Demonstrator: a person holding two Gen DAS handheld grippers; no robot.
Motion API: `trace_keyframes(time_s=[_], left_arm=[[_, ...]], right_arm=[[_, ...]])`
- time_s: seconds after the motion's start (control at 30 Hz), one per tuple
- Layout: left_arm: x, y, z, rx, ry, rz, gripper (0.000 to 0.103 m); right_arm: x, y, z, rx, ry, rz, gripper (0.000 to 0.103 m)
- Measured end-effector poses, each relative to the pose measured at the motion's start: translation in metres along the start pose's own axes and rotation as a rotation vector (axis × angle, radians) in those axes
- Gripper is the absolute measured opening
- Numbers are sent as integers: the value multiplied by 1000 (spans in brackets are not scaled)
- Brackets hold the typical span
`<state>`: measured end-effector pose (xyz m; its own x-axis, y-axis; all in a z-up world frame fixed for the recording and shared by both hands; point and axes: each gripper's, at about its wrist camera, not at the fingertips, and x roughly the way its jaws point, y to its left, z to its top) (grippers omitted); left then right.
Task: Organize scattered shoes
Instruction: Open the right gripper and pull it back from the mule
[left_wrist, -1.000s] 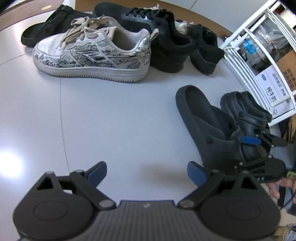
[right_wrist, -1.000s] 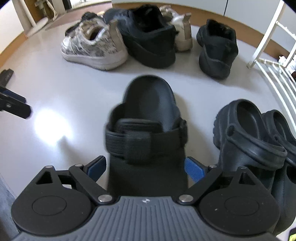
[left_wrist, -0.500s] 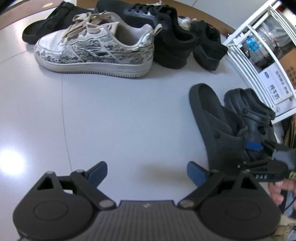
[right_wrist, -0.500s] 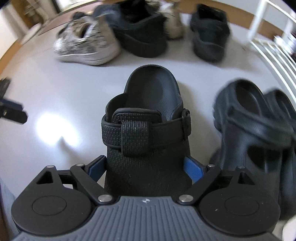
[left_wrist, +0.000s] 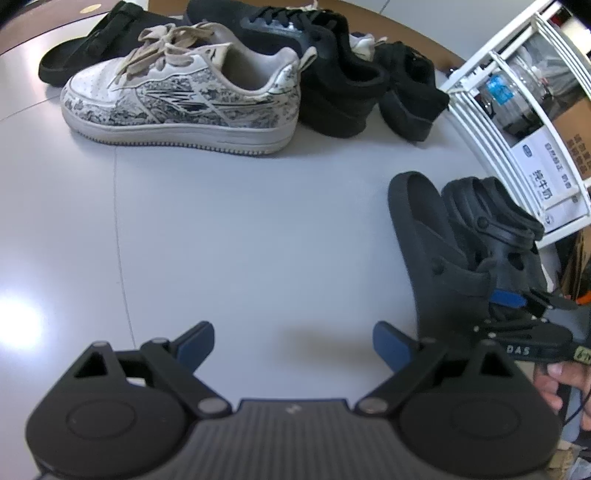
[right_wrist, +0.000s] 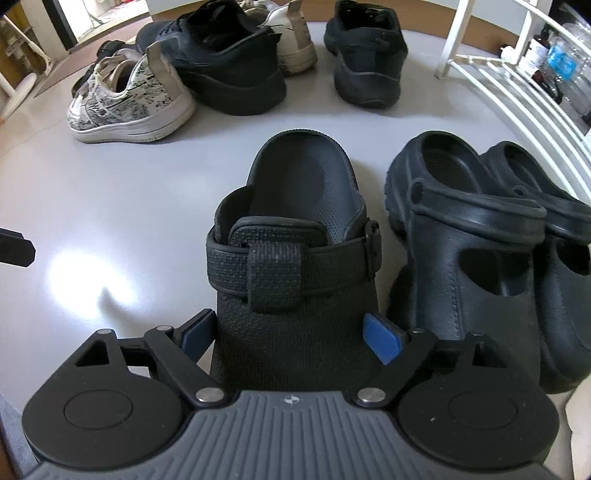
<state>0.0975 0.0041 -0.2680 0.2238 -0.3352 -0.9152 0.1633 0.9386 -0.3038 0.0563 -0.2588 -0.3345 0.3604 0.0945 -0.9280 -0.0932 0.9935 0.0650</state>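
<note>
A black strap sandal (right_wrist: 295, 206) lies on the grey floor, and my right gripper (right_wrist: 290, 332) is shut on its toe end, with a blue pad against each side. It sits close beside a pair of dark clogs (right_wrist: 461, 221). In the left wrist view the same sandal (left_wrist: 424, 229) and clogs (left_wrist: 487, 214) are at the right, with the right gripper (left_wrist: 517, 317) behind them. My left gripper (left_wrist: 293, 341) hangs open over bare floor with nothing between its fingers. Its matching black sandal (left_wrist: 92, 48) lies at the far left.
At the back stand a patterned white sneaker (left_wrist: 177, 99), a black sneaker (left_wrist: 325, 74) and a low black shoe (left_wrist: 410, 92); a beige sneaker (right_wrist: 295, 48) peeks from behind. A white wire rack (left_wrist: 517, 110) with bottles borders the right. A person's hand (left_wrist: 565, 380) holds the right gripper.
The right gripper has carried the sandal to the right until it sits close beside the clogs. The left gripper stayed open and drifted only slightly.
</note>
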Motion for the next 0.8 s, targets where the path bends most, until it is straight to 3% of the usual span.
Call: trace_keyframes(time_s=[0.53, 0.8], left_arm=[[-22, 16, 7, -33, -73, 50, 92], [-57, 41, 35, -72, -247, 159, 88]], right_arm=[[-6, -3, 2, 66, 15, -29, 85], [-26, -8, 2, 31, -31, 23, 84]])
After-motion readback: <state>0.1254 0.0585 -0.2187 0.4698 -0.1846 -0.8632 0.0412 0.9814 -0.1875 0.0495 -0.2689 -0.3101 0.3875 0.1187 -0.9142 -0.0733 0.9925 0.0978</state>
